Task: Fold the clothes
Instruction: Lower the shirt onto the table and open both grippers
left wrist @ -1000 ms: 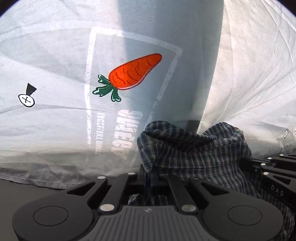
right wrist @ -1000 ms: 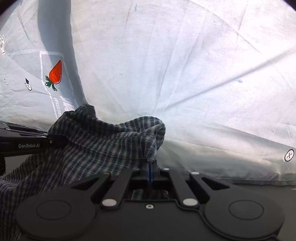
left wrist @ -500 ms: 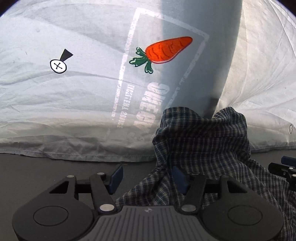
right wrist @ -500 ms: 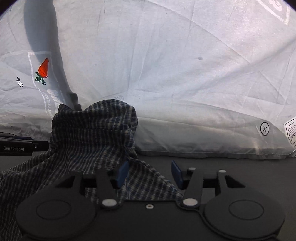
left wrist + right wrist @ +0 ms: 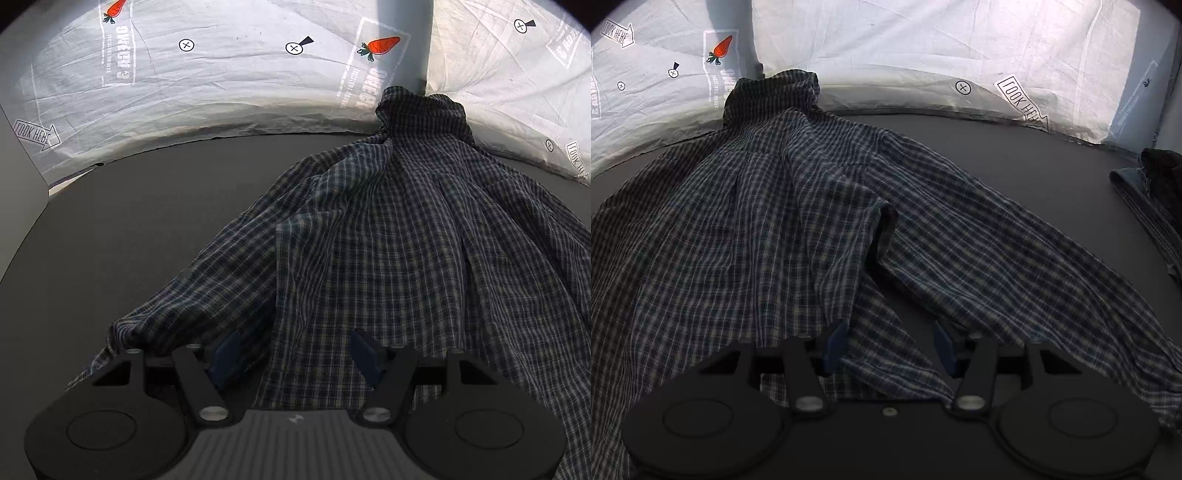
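A dark blue plaid shirt [image 5: 406,240] lies spread over the dark table top [image 5: 147,203], its bunched collar end [image 5: 417,107] resting against the white cloth at the back. My left gripper [image 5: 295,339] hovers over the shirt's near edge. Its jaws are opening, with loose fabric lying below and between them and no pad pressing on it. In the right wrist view the same shirt [image 5: 757,221] stretches away, one sleeve [image 5: 1015,258] running out to the right. My right gripper [image 5: 889,339] stands open above the near hem, gripping nothing.
A white cloth [image 5: 221,81] printed with carrots, crossed circles and arrows rises behind the table [image 5: 1034,147]. A folded stack of dark and denim clothing [image 5: 1152,184] sits at the right edge. Bare table lies left of the shirt.
Both grippers were shut on the shirt's collar end near the white cloth. They have let go, opened and drawn far back, and the shirt now lies stretched out.
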`<state>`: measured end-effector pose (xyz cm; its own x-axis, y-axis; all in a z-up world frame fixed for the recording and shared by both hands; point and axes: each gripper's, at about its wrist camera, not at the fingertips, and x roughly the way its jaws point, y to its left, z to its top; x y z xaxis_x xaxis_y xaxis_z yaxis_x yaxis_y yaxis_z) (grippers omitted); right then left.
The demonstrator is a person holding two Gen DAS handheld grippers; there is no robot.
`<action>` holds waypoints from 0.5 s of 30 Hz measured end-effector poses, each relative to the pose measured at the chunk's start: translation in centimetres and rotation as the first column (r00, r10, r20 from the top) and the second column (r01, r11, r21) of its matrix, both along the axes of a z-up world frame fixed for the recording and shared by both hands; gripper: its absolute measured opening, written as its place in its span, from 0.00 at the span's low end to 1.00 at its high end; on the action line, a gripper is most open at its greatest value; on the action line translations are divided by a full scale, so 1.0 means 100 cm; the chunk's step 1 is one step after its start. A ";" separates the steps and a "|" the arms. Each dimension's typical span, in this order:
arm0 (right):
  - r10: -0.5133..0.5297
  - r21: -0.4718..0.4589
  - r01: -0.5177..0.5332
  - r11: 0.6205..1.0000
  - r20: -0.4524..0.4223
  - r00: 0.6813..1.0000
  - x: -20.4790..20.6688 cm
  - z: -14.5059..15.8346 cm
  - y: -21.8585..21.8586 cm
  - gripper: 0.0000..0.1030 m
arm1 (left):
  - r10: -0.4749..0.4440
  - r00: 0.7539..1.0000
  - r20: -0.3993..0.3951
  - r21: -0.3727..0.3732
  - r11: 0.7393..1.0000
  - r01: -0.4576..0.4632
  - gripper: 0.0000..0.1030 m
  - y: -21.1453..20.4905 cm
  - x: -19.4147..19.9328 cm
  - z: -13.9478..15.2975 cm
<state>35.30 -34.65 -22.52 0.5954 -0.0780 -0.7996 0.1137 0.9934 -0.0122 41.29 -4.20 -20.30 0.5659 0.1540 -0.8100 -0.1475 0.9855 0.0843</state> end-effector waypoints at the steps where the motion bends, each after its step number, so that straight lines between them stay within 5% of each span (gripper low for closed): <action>1: -0.016 0.000 0.016 1.000 -0.021 1.000 -0.017 -0.004 -0.001 0.51 | 0.025 0.999 -0.026 0.002 1.000 -0.025 0.65 0.001 -0.018 -0.006; 8: -0.118 0.039 0.121 0.992 -0.069 0.991 -0.109 -0.016 -0.012 0.54 | 0.158 0.981 -0.109 0.033 0.987 -0.155 0.67 0.012 -0.114 -0.033; 15: -0.182 0.036 0.184 0.982 -0.044 0.982 -0.141 -0.012 -0.016 0.61 | 0.237 0.967 -0.096 -0.118 0.962 -0.247 0.72 0.030 -0.155 -0.041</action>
<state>21.15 -36.30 -23.71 0.5413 -0.1500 -0.8274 0.2938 0.9557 0.0190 25.79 -1.21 -24.40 0.4569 0.1707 -0.8730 -0.3806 0.9246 -0.0184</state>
